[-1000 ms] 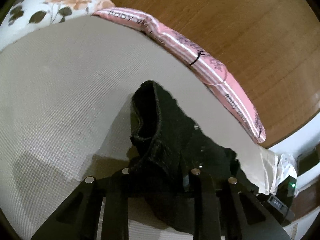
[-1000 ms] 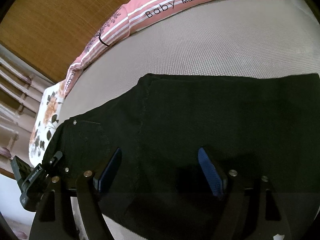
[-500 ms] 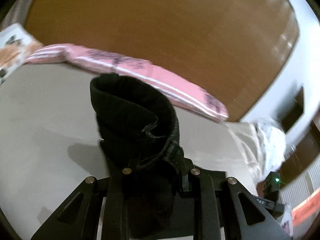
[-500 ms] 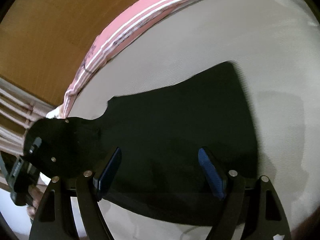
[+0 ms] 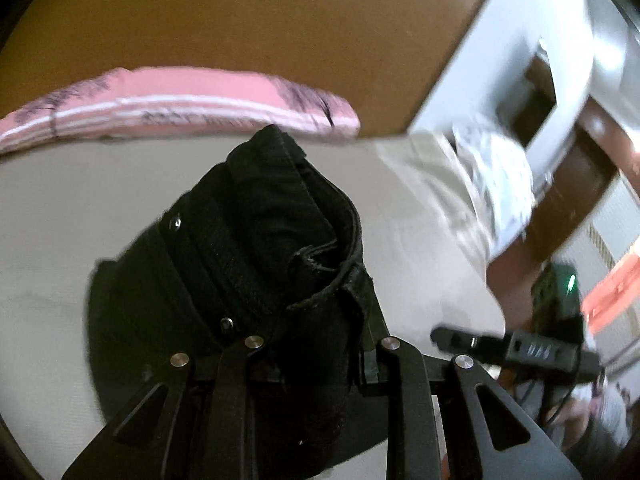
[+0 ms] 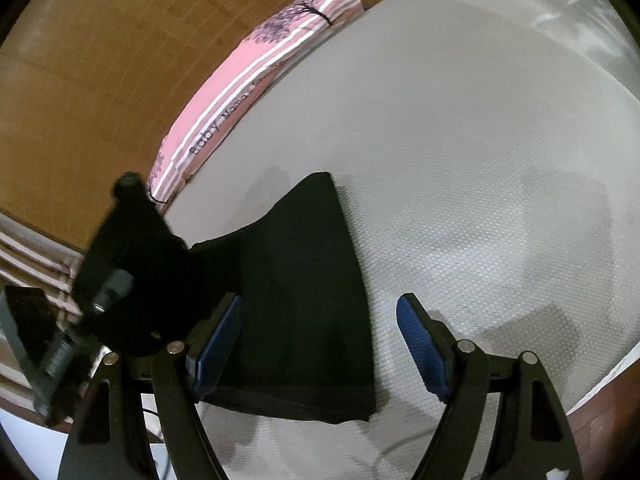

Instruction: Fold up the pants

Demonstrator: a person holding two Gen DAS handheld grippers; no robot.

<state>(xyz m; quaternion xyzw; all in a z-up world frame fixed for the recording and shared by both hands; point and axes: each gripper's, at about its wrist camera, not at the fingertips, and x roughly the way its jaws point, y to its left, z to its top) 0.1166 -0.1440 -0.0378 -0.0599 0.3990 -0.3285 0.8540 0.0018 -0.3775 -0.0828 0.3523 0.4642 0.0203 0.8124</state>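
Note:
The black pants [image 5: 260, 240] are bunched at the waistband, rivets showing, and my left gripper [image 5: 322, 340] is shut on that bunch, holding it above the grey mattress [image 5: 60, 208]. In the right wrist view a flat pants leg [image 6: 304, 280] lies on the mattress [image 6: 480, 160] with its hem near the front. My right gripper [image 6: 320, 300] hangs open over it. Its left blue pad [image 6: 216, 344] is above the cloth and its right pad [image 6: 420, 348] above bare mattress. The lifted waist end [image 6: 136, 248] hangs at the left.
A pink striped pillow [image 6: 248, 80] lies along the mattress's far edge against the wooden headboard [image 6: 100, 60]. White crumpled bedding [image 5: 492, 168] and a white and brown piece of furniture [image 5: 560, 100] stand to the right in the left wrist view.
The left gripper has carried the waist end up and sideways, and its view has rolled. The right gripper has slid along the pants to the leg end, still open.

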